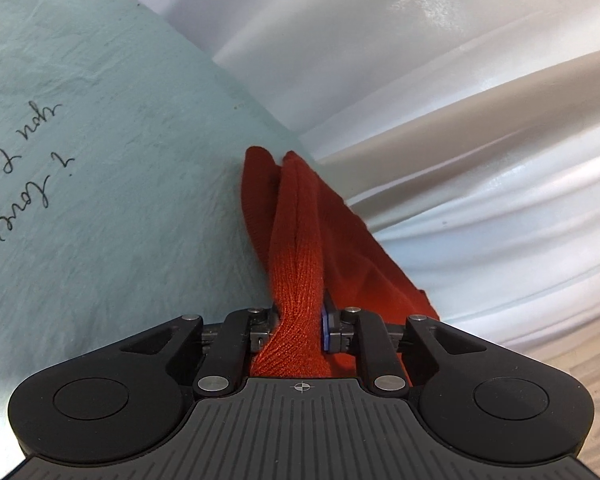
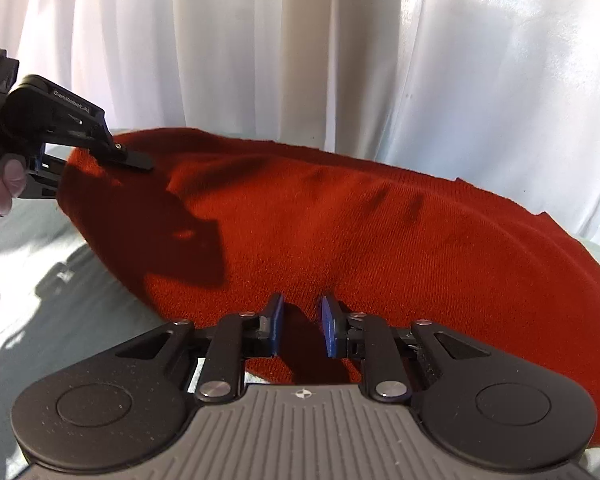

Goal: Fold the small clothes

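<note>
Red knit garment (image 2: 360, 240) lies on the pale green surface (image 1: 120, 180), curtain behind. Left gripper (image 1: 300, 320) clamped on a bunched edge; right gripper (image 2: 300, 324) nearly closed over the near hem, grip unclear. Lift both evenly, keep the edge taut, fold flat.

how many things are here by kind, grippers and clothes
grippers: 2, the left gripper and the right gripper
clothes: 1, the red knit garment
total: 3
</note>
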